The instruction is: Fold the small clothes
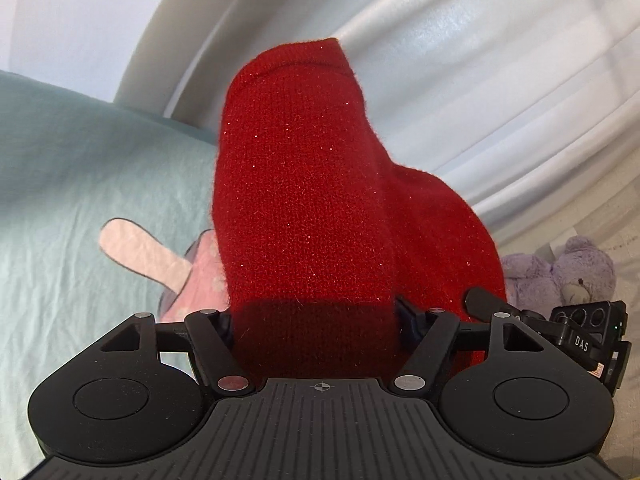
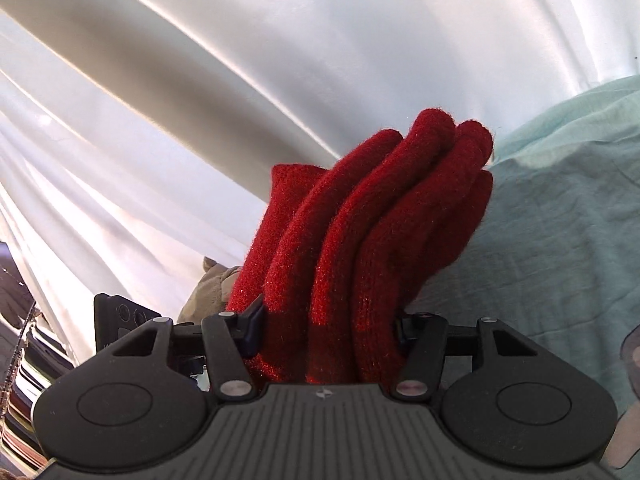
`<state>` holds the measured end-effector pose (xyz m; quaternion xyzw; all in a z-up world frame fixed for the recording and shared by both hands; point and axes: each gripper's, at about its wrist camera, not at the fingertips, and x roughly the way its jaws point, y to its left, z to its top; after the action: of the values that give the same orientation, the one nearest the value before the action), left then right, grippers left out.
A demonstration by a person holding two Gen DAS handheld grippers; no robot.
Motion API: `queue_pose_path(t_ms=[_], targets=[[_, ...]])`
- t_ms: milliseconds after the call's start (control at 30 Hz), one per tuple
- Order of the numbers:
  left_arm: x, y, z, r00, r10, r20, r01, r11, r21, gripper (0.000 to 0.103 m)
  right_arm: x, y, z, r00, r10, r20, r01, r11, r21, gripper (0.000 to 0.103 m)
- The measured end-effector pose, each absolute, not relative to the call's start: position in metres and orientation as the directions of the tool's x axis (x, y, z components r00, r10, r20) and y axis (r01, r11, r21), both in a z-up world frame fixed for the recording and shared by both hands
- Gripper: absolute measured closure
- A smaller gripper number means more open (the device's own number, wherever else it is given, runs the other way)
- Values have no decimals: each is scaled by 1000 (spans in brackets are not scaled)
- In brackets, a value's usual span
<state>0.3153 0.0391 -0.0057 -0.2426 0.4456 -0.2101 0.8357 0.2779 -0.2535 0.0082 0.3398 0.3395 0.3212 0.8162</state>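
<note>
A red knitted glove is held up between both grippers, above a pale green sheet (image 1: pixel 80 180). In the left wrist view its wide cuff end (image 1: pixel 304 184) fills the middle, and my left gripper (image 1: pixel 316 320) is shut on it, the knit spanning the whole gap between the jaws. In the right wrist view the glove's fingers (image 2: pixel 400 200) stick up and forward, bunched together, with my right gripper (image 2: pixel 328 328) shut on their base. The cloth hides the fingertips of both grippers.
A pink dotted cloth (image 1: pixel 204 276) with a pale tab lies on the sheet left of the glove. A purple teddy bear (image 1: pixel 568 272) sits at the right, behind the other gripper's body (image 1: pixel 580 336). White curtains (image 2: pixel 200 80) hang behind. A beige soft toy (image 2: pixel 208 288) shows at lower left.
</note>
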Motion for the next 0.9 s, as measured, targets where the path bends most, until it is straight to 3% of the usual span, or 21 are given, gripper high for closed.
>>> queue_pose_path(t_ms=[167,267,333,533,633,767,833,900], targets=[[293,60,-11,544,-439,-715,71,873,-482,22,274,-214,3,517,781,-351,-321,557,766,45],[284,66,-21,540,-298,-787,-7,934,-358,21,276,-192,-8,503,711,-491,-268,669,694,36],[261,72,-7,609,-281,-742,10,938,-347,19,270,-185,-7,540,598,-593,-207,777,595,34],[172,73,21,753,-150,-641,0,974,-228,8,190,-174,40,720,440,-537,-279,892,357,33],[146,72,8,729,-119,-674,2,985,-171,8,150,-163,52,766,407,-497,-289,910,298,33],[132,54,-17,666,-116,-737,59,993,-103,8,129,-178,36,736,421,-530,-199,883,426,33],[130,43,-27,668,-113,-735,98,993,-64,8,127,-187,15,684,450,-575,-140,854,502,33],[133,35,-37,678,-86,-730,90,995,-34,9,125,-191,1,648,520,-557,-123,793,597,33]])
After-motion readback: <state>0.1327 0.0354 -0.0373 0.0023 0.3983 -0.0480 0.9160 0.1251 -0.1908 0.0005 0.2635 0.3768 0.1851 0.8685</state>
